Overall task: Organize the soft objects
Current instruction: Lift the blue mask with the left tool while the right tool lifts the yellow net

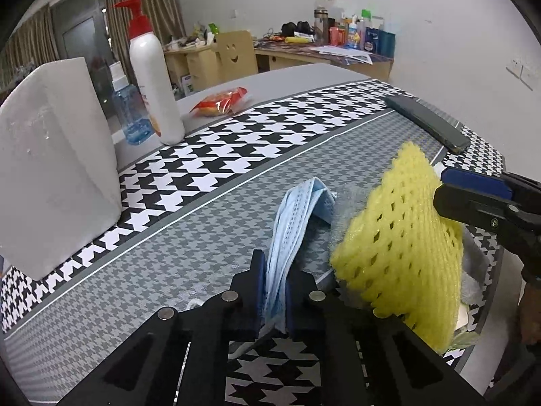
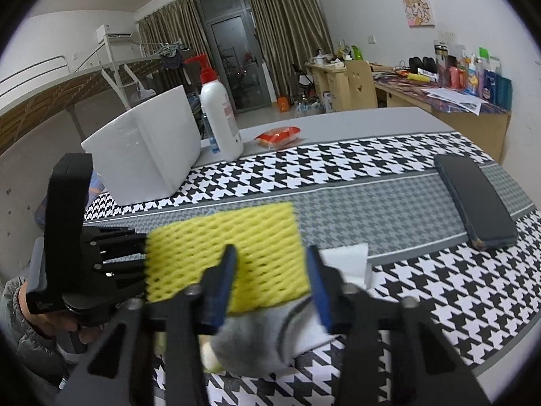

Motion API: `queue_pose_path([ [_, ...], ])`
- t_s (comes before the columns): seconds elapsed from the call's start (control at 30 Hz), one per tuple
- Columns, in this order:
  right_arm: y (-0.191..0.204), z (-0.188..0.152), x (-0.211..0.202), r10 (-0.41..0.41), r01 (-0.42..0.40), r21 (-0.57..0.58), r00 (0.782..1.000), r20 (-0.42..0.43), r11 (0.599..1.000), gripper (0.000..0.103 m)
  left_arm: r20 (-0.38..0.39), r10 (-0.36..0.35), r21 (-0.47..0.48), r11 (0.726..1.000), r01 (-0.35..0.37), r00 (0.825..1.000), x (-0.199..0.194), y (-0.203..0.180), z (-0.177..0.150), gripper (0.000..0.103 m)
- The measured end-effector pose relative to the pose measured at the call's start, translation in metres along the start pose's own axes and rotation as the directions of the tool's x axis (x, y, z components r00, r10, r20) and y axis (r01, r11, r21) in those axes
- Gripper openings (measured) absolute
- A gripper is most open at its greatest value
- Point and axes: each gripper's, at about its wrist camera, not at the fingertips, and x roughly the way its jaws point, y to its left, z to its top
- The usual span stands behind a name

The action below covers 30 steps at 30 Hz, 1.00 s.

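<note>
From our left wrist, our left hand-held gripper [image 1: 273, 291] is pinched tight on the blue face mask [image 1: 297, 216], whose length runs straight ahead over the bench [image 1: 203, 223]. From our right wrist, our right hand-held gripper [image 2: 272, 270] stands half-open astride the grey sock [image 2: 267, 341], under the yellow foam net [image 2: 223, 253]; contact unclear

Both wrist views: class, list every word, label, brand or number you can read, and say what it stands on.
No text reads clearly.
White pump bottle: red label print, too blurred.
Red snack packet: print too small.
Wall poster: cartoon picture, no legible words.
Desk bottles: labels too small.
</note>
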Motion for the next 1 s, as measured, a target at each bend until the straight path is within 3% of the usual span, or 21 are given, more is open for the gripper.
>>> queue_pose_path([
  [0.07, 0.0, 0.0, -0.002, -0.007, 0.007, 0.001, 1.0, 0.005, 1.0, 0.041, 0.003, -0.004, -0.001, 1.0, 0.004, 1.0, -0.001, 0.0, -0.001, 0.011],
  [0.1, -0.001, 0.0, -0.002, -0.01, 0.01, 0.007, 1.0, 0.001, 1.0, 0.047, 0.004, -0.005, -0.002, 1.0, 0.005, 1.0, -0.002, 0.0, -0.001, 0.011],
  [0.13, -0.002, 0.0, -0.002, -0.002, 0.002, 0.017, 1.0, -0.004, 1.0, 0.062, 0.005, -0.006, -0.001, 1.0, 0.006, 1.0, -0.002, 0.0, -0.001, 0.011],
  [0.2, -0.004, 0.001, -0.001, 0.019, -0.019, 0.038, 1.0, -0.007, 0.999, 0.079, 0.005, -0.007, -0.001, 1.0, 0.007, 1.0, -0.002, 0.0, -0.002, 0.011],
  [0.27, -0.002, 0.0, 0.0, 0.02, -0.02, 0.028, 1.0, -0.002, 0.999, 0.079, 0.009, -0.009, -0.002, 1.0, 0.009, 1.0, -0.004, -0.001, -0.002, 0.011],
  [0.3, -0.002, 0.0, 0.0, 0.019, -0.019, 0.025, 1.0, -0.001, 1.0, 0.078, 0.009, -0.009, -0.003, 1.0, 0.009, 1.0, -0.004, -0.001, -0.002, 0.011],
  [0.53, 0.0, 0.0, 0.002, 0.053, -0.052, 0.024, 0.998, -0.025, 0.998, 0.021, 0.018, -0.006, -0.017, 1.0, 0.006, 1.0, -0.008, 0.001, -0.003, 0.011],
  [0.6, 0.001, 0.001, -0.003, 0.072, -0.072, 0.025, 0.997, -0.015, 0.997, 0.012, 0.023, -0.011, -0.017, 1.0, 0.011, 1.0, -0.01, 0.002, -0.003, 0.011],
  [0.8, 0.017, 0.004, -0.021, 0.074, -0.072, -0.029, 0.997, 0.036, 0.997, 0.007, 0.064, -0.021, -0.034, 0.999, 0.024, 0.998, -0.025, 0.004, -0.002, 0.009],
  [0.87, 0.026, 0.003, -0.028, 0.03, -0.024, -0.087, 0.997, 0.065, 0.996, 0.008, 0.075, -0.023, -0.043, 0.999, 0.026, 0.997, -0.03, 0.007, -0.003, 0.009],
  [0.9, 0.032, 0.001, -0.029, 0.023, -0.014, -0.124, 0.997, 0.068, 0.992, 0.011, 0.076, -0.02, -0.046, 0.999, 0.023, 0.997, -0.031, 0.008, -0.004, 0.009],
  [0.97, 0.042, -0.004, -0.031, 0.011, 0.001, -0.174, 0.997, 0.07, 0.985, 0.03, 0.079, -0.023, -0.055, 0.998, 0.028, 0.997, -0.033, 0.01, -0.006, 0.009],
  [1.0, 0.045, -0.006, -0.032, 0.006, 0.007, -0.189, 0.997, 0.072, 0.982, 0.053, 0.082, -0.026, -0.061, 0.998, 0.032, 0.996, -0.034, 0.011, -0.007, 0.009],
])
